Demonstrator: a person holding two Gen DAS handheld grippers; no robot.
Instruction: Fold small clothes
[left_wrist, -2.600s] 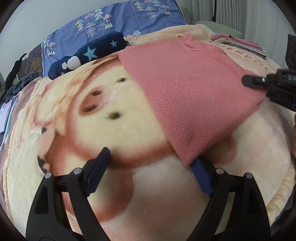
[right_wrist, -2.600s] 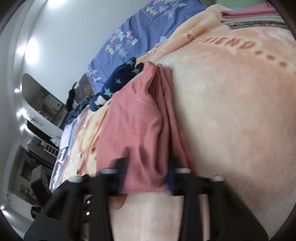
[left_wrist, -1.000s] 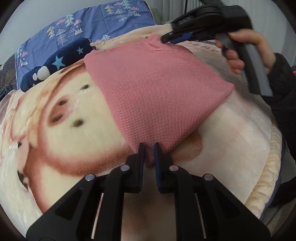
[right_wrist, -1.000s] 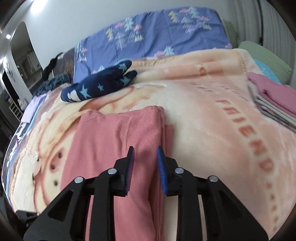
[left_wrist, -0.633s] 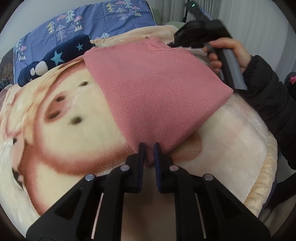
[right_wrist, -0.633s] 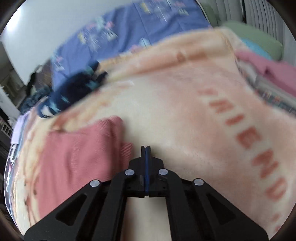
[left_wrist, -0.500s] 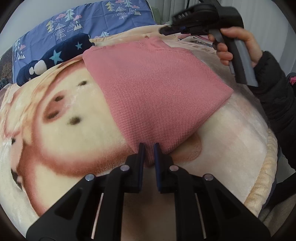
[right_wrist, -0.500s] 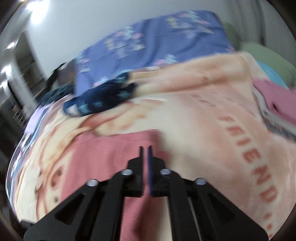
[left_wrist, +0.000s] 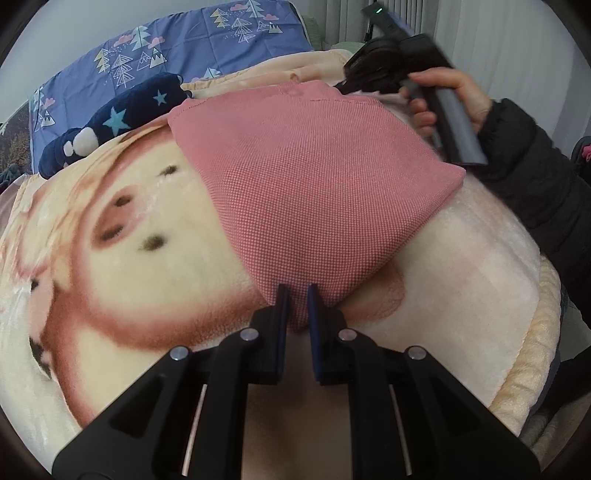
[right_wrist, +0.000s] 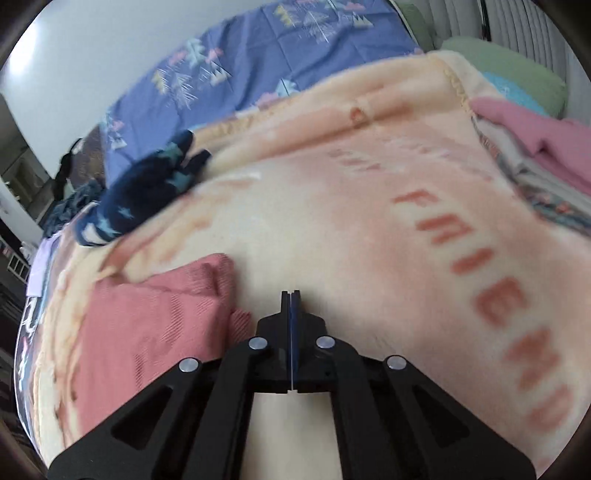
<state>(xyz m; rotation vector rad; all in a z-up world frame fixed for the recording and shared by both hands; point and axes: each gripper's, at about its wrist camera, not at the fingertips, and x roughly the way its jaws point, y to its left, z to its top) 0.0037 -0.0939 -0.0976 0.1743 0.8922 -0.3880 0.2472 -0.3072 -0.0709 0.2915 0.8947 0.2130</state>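
The left gripper (left_wrist: 295, 306) has its jaws nearly together, pinching the near corner of the pink top (left_wrist: 310, 177), which spreads ahead of them across the blanket (left_wrist: 110, 258). The right gripper (right_wrist: 291, 306) has its jaws pressed fully together with nothing between them, and the top's bunched far edge (right_wrist: 155, 314) lies just left of them. This looks like the set-up for the next fold: the right gripper probably needs to open, shift left onto that far edge and grip it, so both corners can be carried over together.
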